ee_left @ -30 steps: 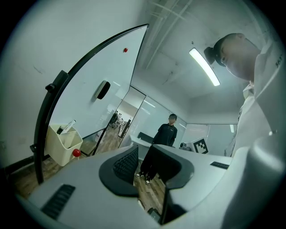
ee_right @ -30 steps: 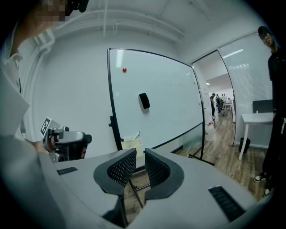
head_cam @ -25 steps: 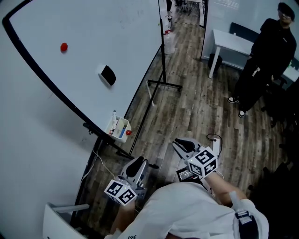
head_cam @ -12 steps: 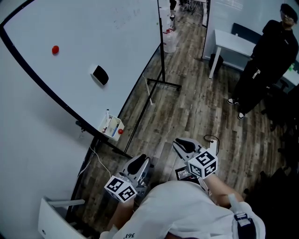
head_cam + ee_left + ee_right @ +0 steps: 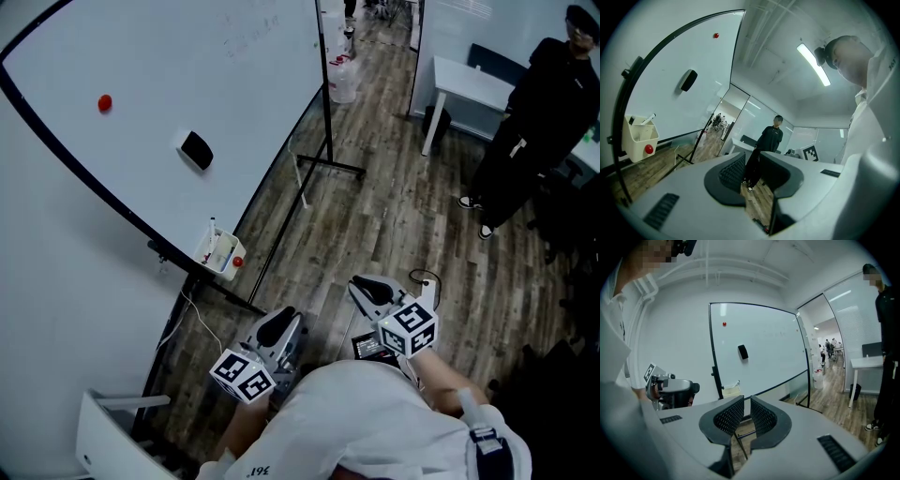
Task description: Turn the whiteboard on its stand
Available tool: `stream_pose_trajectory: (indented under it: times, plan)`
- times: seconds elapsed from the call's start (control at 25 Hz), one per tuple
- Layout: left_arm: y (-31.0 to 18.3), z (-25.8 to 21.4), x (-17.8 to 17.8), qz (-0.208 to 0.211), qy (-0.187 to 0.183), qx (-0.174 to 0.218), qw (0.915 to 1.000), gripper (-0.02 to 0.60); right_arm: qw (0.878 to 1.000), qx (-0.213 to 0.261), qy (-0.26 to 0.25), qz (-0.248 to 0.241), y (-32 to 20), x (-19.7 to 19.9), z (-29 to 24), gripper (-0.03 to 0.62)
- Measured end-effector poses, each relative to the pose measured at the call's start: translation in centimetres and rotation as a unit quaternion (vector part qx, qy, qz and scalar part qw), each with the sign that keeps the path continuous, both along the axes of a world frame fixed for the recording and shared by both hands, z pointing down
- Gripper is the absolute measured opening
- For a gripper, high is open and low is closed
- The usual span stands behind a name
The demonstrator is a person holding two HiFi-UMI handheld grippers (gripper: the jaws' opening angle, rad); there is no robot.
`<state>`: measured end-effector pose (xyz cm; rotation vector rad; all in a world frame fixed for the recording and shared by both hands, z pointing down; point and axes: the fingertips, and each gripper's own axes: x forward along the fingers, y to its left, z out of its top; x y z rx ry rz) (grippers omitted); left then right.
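Note:
The whiteboard (image 5: 187,66) fills the upper left of the head view, black-framed and tilted on its stand (image 5: 329,167). On it are a red magnet (image 5: 104,103) and a black eraser (image 5: 195,149), and a white marker tray (image 5: 218,251) hangs at its lower edge. Both grippers hover low, well short of the board. My left gripper (image 5: 279,326) has a gap between its jaws and nothing in it; the left gripper view has the board (image 5: 679,56) to its left. My right gripper (image 5: 370,289) points at the board (image 5: 759,348) with a narrow empty gap.
A person in black (image 5: 534,122) stands at the upper right beside a white desk (image 5: 469,84). A water jug (image 5: 342,80) sits past the stand. A cable (image 5: 192,314) trails over the wood floor under the board. Some white furniture (image 5: 112,427) is at the lower left.
In the head view the whiteboard, its magnet, eraser and tray have slid a little to the left. Both grippers keep their stance and the same jaw gaps.

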<state>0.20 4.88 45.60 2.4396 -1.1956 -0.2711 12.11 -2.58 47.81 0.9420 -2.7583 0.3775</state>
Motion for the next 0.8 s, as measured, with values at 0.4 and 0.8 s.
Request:
stream_pose_trajectory:
  times: [0.4, 0.8]
  plan:
    - [-0.42, 0.57, 0.56, -0.002, 0.005, -0.009, 0.9999, 0.095, 1.000, 0.005, 0.003, -0.001, -0.46, 0.52, 0.08, 0.032]
    - [-1.06, 0.35, 0.74, -0.005, 0.004, -0.016, 0.9999, 0.095, 1.000, 0.012, 0.014, -0.008, -1.06, 0.46, -0.30, 0.026]
